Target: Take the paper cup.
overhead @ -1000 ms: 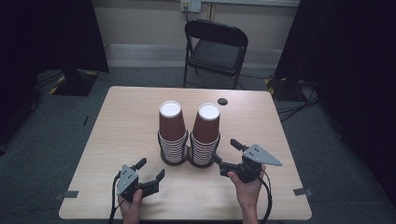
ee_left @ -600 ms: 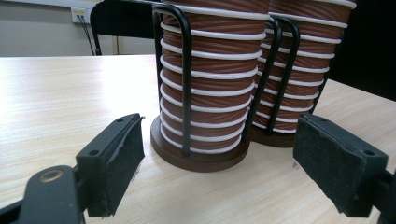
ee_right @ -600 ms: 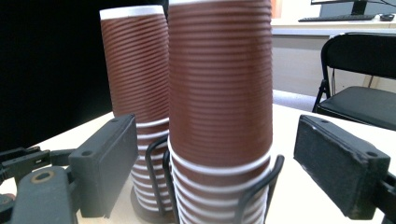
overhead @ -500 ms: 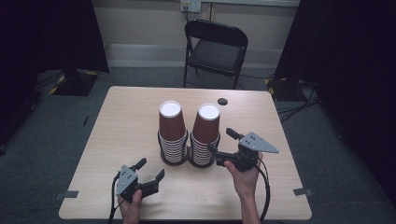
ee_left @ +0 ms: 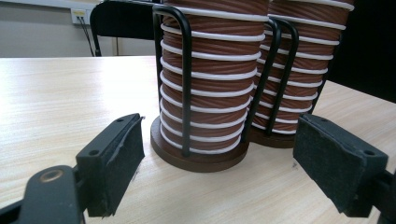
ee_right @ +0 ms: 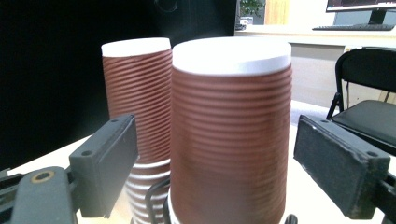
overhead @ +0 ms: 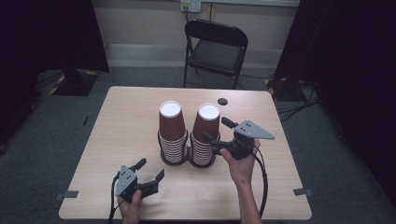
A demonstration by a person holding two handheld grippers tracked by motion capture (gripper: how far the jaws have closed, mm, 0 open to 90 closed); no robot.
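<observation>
**Operator:** I'm lined up on the right-hand stack. How does it look?

**Coach:** Your right gripper (overhead: 216,130) is raised beside the top cup of the right stack (overhead: 207,122), and in the right gripper view that cup (ee_right: 231,130) sits between the two jaws with a gap on each side. The jaws have just been opening and now stand wide, holding nothing; the pads are not on the cup wall. Both stacks of ribbed brown paper cups stand upside down in the black wire holder (overhead: 187,157) near the middle of the table (overhead: 121,121), the left stack (overhead: 171,122) just beside the right one.

**Operator:** So close now?

**Coach:** I'd centre first. The cup looks nearer your left pad (ee_right: 108,161) than the other one, so shift across until the gaps match. Grip on the ribbed wall below the white base, not at the very top, and close gently: paper cups will likely crush or go oval if squeezed hard.

**Operator:** And the other hand?

**Coach:** Your left gripper (overhead: 148,170) rests low on the table in front of the holder, jaws spread, empty. In its own view the holder's round base (ee_left: 198,156) lies ahead. If the nested cups stick, I'd expect the holder to lift with them, so be ready to steady it. Then pull straight up.
</observation>
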